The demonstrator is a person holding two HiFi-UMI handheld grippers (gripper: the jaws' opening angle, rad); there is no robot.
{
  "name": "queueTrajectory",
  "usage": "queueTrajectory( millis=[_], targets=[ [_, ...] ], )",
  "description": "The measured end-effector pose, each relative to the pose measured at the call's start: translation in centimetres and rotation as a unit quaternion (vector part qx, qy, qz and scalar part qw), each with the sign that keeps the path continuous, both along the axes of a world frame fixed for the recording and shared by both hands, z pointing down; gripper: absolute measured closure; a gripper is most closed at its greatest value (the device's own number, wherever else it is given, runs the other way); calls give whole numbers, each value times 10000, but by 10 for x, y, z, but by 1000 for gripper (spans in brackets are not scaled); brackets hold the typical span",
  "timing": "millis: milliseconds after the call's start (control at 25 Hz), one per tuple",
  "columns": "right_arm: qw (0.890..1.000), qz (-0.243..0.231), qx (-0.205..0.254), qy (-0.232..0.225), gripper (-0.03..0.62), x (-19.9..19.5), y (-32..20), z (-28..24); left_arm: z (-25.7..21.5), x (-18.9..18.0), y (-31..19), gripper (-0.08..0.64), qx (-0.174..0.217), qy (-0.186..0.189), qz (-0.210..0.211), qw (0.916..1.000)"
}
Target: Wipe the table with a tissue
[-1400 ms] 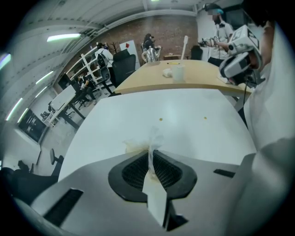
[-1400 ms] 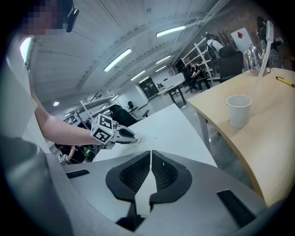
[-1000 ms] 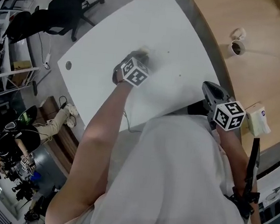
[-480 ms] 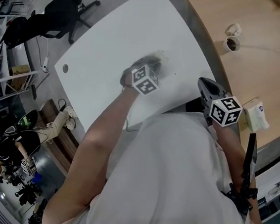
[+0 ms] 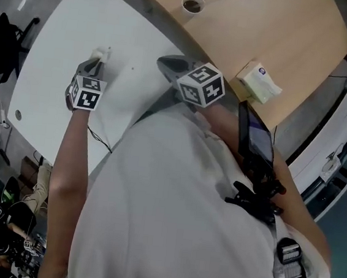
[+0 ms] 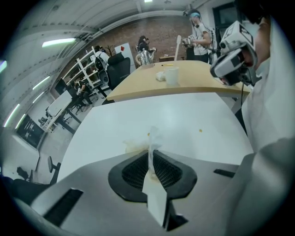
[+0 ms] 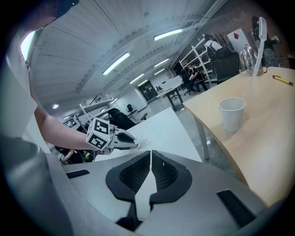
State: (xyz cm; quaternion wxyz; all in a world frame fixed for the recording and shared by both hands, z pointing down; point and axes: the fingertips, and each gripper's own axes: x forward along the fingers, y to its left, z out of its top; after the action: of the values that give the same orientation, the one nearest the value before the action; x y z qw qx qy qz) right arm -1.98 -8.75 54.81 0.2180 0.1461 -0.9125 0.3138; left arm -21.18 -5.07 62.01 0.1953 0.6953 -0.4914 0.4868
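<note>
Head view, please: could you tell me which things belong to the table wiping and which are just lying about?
In use: tissue, clamped in the left gripper; white table under it.
Lying about: paper cup and tissue pack on the wooden table; right gripper, shut and empty.

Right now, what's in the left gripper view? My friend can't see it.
The left gripper has its grey jaws shut on a thin white tissue, its crumpled end on the white tabletop. Behind stands a light wooden table with a white paper cup.
</note>
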Motion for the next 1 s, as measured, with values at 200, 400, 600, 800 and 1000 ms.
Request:
queueTrajectory(
  millis=[200,400,600,800,1000],
  targets=[
    [9999,-124,-55,-79,572,2,-28,5,6,-15,-27,525,-61,-36,-439,9990],
    [9998,-148,-106,-106,572,12,-39,12,12,-18,-42,525,-130,-192,-318,9992],
    [9998,-125,-110,-122,572,9,-41,8,5,-11,-43,524,-160,-123,368,9991],
    [9998,-141,-113,-123,572,9,-42,6,10,-8,-47,523,-278,-459,983,9937],
    [9998,-93,-116,-133,572,13,-46,5,18,-7,-49,525,-514,-551,902,9931]
  ],
)
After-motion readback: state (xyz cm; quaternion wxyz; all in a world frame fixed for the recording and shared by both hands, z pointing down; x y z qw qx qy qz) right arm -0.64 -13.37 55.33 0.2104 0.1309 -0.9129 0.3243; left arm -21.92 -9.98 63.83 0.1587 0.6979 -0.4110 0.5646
